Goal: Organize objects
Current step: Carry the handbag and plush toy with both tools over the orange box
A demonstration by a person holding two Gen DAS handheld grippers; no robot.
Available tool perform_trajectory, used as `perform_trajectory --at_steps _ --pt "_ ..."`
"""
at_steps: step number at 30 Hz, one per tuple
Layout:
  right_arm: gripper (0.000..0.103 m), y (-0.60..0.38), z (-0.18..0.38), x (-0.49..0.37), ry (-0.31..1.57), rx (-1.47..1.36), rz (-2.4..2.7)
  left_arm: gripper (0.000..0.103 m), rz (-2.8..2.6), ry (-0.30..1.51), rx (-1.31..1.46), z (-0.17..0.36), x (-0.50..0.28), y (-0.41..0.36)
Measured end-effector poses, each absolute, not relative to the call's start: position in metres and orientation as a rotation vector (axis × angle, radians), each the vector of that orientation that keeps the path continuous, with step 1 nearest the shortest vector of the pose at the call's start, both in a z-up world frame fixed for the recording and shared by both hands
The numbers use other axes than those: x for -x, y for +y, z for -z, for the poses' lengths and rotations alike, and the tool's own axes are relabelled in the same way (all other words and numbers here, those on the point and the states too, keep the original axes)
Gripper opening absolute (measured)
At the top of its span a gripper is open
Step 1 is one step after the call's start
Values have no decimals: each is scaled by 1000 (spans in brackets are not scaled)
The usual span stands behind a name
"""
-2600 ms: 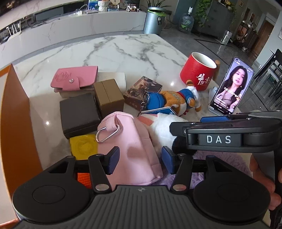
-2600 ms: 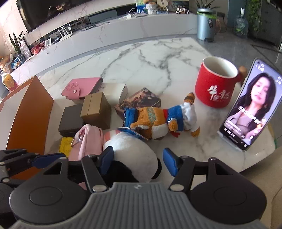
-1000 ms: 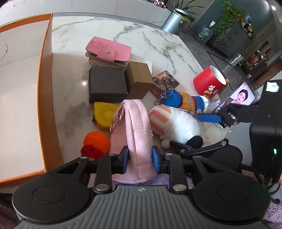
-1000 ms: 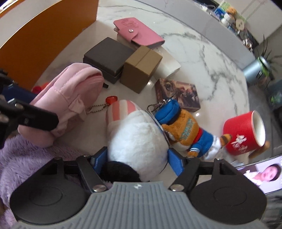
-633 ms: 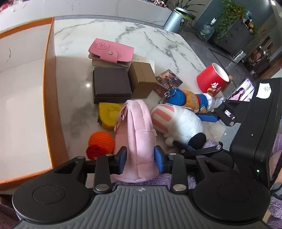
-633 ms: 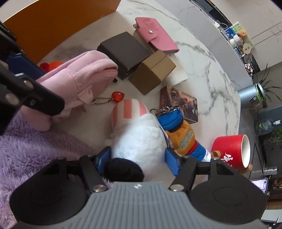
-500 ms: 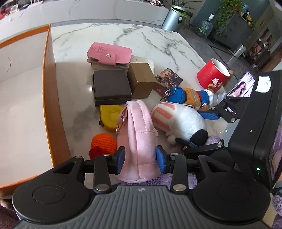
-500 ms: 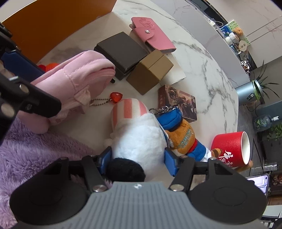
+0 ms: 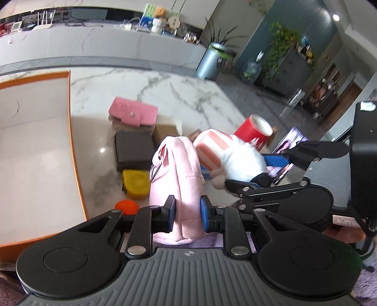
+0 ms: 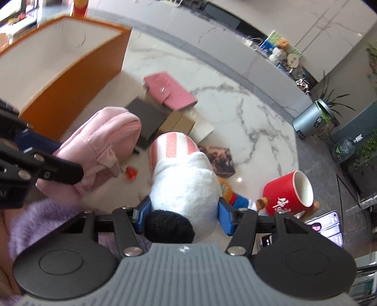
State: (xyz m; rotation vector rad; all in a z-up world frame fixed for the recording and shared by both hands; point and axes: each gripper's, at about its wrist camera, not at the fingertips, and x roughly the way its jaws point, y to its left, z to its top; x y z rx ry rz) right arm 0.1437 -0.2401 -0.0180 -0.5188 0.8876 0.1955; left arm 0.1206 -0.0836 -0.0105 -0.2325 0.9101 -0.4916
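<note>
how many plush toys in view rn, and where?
2. The white plush toy with pink-striped hat is clamped in the right gripper. The orange-and-blue plush figure lies on the marble table behind it, mostly hidden. More may be occluded.

A home, in a big living room.

The white marble table point(image 9: 150, 94) has everyday things on it: a red mug point(image 10: 289, 193), a phone point(image 9: 286, 155) playing a video, a pink wallet point(image 9: 133, 113) and some small boxes. Behind it a long white counter point(image 9: 99, 47) holds a teddy bear point(image 9: 157, 20) and wifi routers point(image 9: 44, 23). A grey bin point(image 9: 213, 61) stands on the dark tiled floor, near a big water bottle point(image 10: 345, 147). Green plants point(image 9: 280, 47) hang over a dark cabinet point(image 9: 289, 70) beside a blue wall.
</note>
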Motion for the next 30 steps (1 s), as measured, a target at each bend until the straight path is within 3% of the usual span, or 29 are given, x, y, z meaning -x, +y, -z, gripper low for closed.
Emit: perform_trajectory --at_steps 9,14,19,30 --pt "59 -217 -64 -138 772 194 -344 25 448 731 338 -65 -103 -15" --pt "60 -180 -84 -150 786 -27 -536 25 352 713 358 -80 -102 37" --pt "60 -132 -69 -174 872 -117 -605 25 265 788 415 -56 -114 80" --pt "60 -48 27 -217 1180 -157 -580 25 118 1008 377 7 -127 126"
